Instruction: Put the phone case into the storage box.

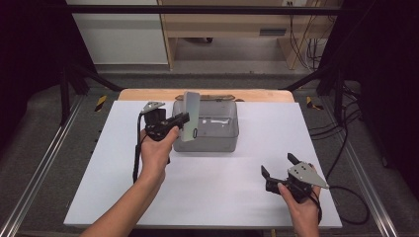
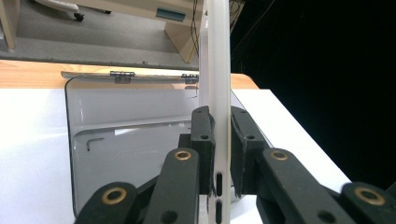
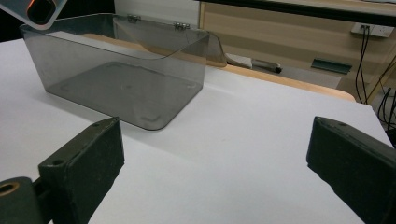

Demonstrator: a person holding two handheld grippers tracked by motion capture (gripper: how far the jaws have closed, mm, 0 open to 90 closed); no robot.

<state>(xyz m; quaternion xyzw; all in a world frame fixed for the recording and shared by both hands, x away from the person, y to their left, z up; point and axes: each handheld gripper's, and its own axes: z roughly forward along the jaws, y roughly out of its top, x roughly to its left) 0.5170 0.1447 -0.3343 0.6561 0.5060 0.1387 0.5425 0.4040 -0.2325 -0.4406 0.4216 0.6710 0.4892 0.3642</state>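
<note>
My left gripper (image 1: 184,119) is shut on a thin white slab like a phone (image 1: 190,114), held upright over the left end of a clear grey plastic box (image 1: 212,143). In the left gripper view the slab (image 2: 215,70) stands edge-on between the two pads, with side buttons showing low down and the box's floor (image 2: 116,140) behind it. My right gripper (image 1: 278,164) rests near the front right of the white table with its jaws wide apart and nothing in them. In the right gripper view the gripper (image 3: 215,154) faces the box (image 3: 116,60) across bare table.
The box's hinged lid (image 2: 121,74) lies open at the back, over a wooden board (image 1: 257,95). The white table top (image 1: 222,192) spreads in front of and beside the box. Cables (image 1: 346,197) trail off the right edge. Shelving and dark frames stand beyond.
</note>
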